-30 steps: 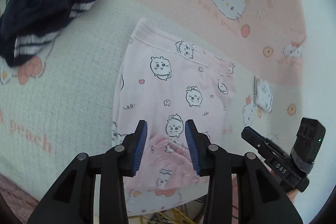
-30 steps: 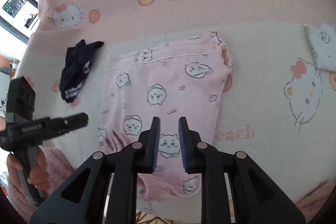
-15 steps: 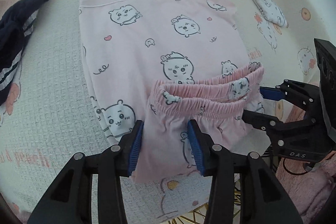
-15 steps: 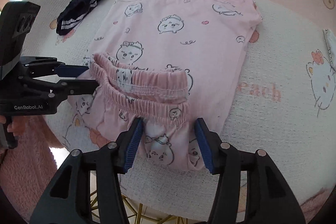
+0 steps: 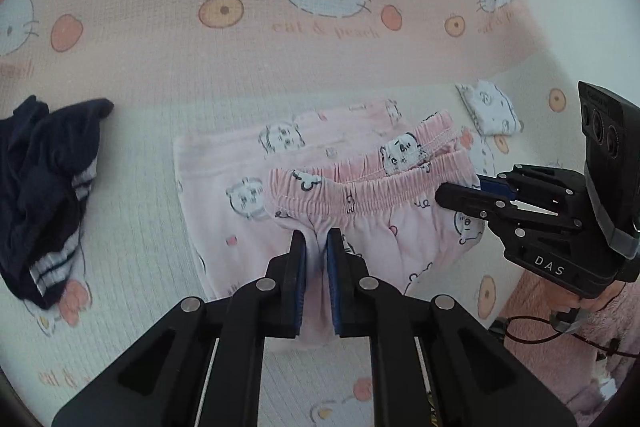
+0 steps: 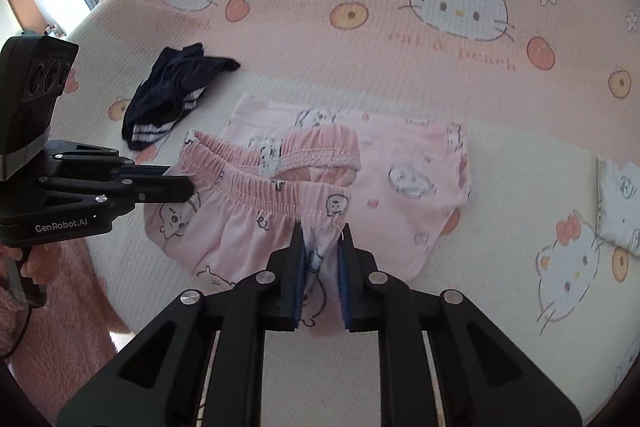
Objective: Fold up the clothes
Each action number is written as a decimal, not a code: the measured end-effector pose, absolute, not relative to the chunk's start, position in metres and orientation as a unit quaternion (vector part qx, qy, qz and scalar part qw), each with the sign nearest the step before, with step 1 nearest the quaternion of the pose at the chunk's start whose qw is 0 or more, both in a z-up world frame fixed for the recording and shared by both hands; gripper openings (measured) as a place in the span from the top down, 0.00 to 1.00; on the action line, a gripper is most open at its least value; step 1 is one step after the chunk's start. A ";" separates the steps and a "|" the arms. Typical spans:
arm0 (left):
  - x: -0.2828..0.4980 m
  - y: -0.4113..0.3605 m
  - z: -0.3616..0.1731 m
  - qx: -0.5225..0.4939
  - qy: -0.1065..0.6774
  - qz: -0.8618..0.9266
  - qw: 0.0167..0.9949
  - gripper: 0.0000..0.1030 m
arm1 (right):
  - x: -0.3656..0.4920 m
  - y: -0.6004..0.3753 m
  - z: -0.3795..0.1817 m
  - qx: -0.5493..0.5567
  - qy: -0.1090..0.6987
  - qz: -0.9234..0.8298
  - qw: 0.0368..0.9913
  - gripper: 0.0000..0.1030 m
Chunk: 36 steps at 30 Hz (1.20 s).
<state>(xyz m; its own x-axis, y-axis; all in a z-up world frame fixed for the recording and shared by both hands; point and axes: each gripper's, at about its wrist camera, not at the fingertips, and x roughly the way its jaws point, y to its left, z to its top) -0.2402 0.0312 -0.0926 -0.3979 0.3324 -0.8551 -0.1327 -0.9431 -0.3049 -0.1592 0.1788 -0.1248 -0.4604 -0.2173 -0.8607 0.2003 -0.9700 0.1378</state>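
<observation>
Pink pants (image 5: pixel 360 239) with a cartoon animal print lie partly folded on the bed, elastic waistband raised off the lower layer. My left gripper (image 5: pixel 316 241) is closing its jaws on the left corner below the waistband, and the pads pinch bunched fabric. My right gripper (image 6: pixel 322 233) is closing too, with the pants (image 6: pixel 248 227) pressed between its pads at the right corner. Each gripper shows in the other's view: the right gripper (image 5: pixel 452 193) at the waistband's right end, the left gripper (image 6: pixel 176 183) at its left end.
A crumpled navy garment with white stripes (image 5: pixel 44 187) (image 6: pixel 176 95) lies to the left of the pants. A small folded white printed piece (image 5: pixel 490 109) (image 6: pixel 618 203) sits to the right. The cat-print blanket (image 5: pixel 140 187) covers the bed. Fluffy pink sleeves (image 5: pixel 592 339) (image 6: pixel 52 307) hold both grippers.
Both grippers went from spread around the pants' near end to pinching it. The waistband end has come up off the bed and moved over the lower layer.
</observation>
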 end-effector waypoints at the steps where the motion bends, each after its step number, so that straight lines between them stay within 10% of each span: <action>1: -0.254 0.026 -0.097 -0.533 -0.096 0.829 0.138 0.90 | -0.174 0.179 -0.124 0.502 -0.012 -0.857 0.118 0.86; 7: -0.318 0.002 -0.157 -0.581 -0.110 0.802 0.085 0.83 | -0.255 0.187 -0.172 0.548 -0.029 -0.832 0.083 0.70; 14: -0.274 -0.040 -0.151 -0.529 -0.217 0.817 0.074 0.50 | -0.239 0.235 -0.177 0.547 -0.120 -0.827 0.048 0.46; 27: -0.185 -0.019 -0.184 -0.576 -0.210 0.790 0.025 0.55 | -0.170 0.198 -0.193 0.549 -0.063 -0.824 0.121 0.46; 29: -0.190 -0.015 -0.180 -0.578 -0.204 0.789 0.040 0.91 | -0.172 0.189 -0.196 0.545 -0.045 -0.828 0.125 0.81; 36: -0.173 -0.014 -0.149 -0.551 -0.234 0.799 0.055 0.93 | -0.148 0.212 -0.177 0.557 -0.085 -0.818 0.118 0.97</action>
